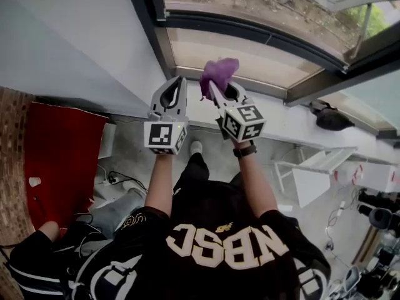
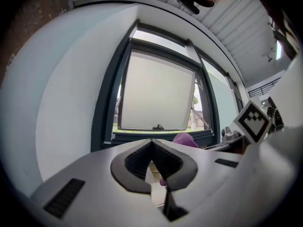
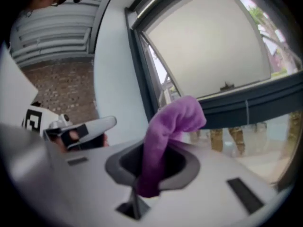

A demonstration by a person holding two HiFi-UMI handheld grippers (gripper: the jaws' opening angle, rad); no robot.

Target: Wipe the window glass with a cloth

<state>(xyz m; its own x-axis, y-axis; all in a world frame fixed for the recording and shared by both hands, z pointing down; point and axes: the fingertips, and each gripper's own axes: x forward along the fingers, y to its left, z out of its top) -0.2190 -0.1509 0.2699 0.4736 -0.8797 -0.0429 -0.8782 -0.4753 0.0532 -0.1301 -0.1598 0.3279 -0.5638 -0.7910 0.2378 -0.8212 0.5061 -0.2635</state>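
A purple cloth (image 1: 219,74) sticks up out of my right gripper (image 1: 217,87), whose jaws are shut on it just below the window glass (image 1: 250,58). In the right gripper view the cloth (image 3: 168,131) rises from between the jaws and folds over toward the frosted pane (image 3: 213,46). Apart from the glass, my left gripper (image 1: 175,87) is held up beside the right one, with its jaws shut and nothing in them. In the left gripper view its tips (image 2: 152,143) meet in front of the pane (image 2: 156,93), and the cloth (image 2: 184,139) peeks in at the right.
A dark window frame (image 1: 150,17) runs along the white wall (image 1: 75,42). The white sill (image 1: 281,120) lies under the window. A red mat (image 1: 56,155) is on the floor at left, cables (image 1: 115,179) beside it, and a white rack (image 1: 312,174) at right.
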